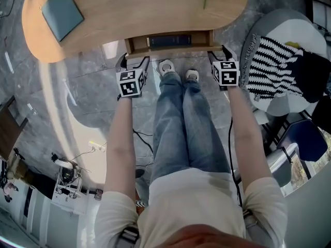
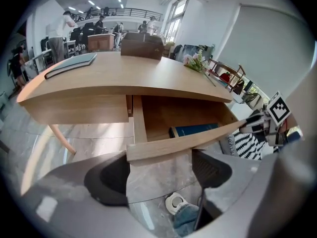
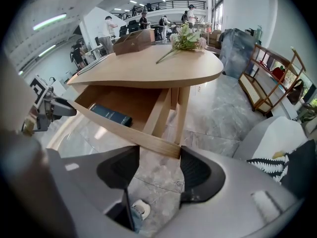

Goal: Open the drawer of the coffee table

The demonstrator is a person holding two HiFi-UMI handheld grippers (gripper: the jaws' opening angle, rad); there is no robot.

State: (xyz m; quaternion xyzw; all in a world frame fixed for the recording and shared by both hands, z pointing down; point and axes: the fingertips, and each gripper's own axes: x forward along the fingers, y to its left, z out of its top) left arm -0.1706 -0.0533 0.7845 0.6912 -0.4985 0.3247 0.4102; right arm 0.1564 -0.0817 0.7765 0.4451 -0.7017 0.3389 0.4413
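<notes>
Under the wooden desk [image 1: 155, 14], the drawer [image 1: 170, 49] sits partly pulled out. Left claw [image 1: 134, 60] and right claw [image 1: 220, 56] sit at its two front corners, both spread wide, pinching nothing. That's the worry: a loose hold could slip off, or one side could lead, skew the drawer and jam it. Too far, and the book [image 1: 168, 40] drops with it.

A wooden drawer [image 1: 170, 49] juts out from under the near edge of the oval wooden worktop [image 1: 139, 9], with a dark blue book [image 1: 169, 40] inside. The left tongs [image 1: 133, 61] are at its front's left corner, and the right tongs [image 1: 220, 53] at the right corner. A flat teal notebook [image 1: 62, 12] lies at the worktop's left end.
</notes>
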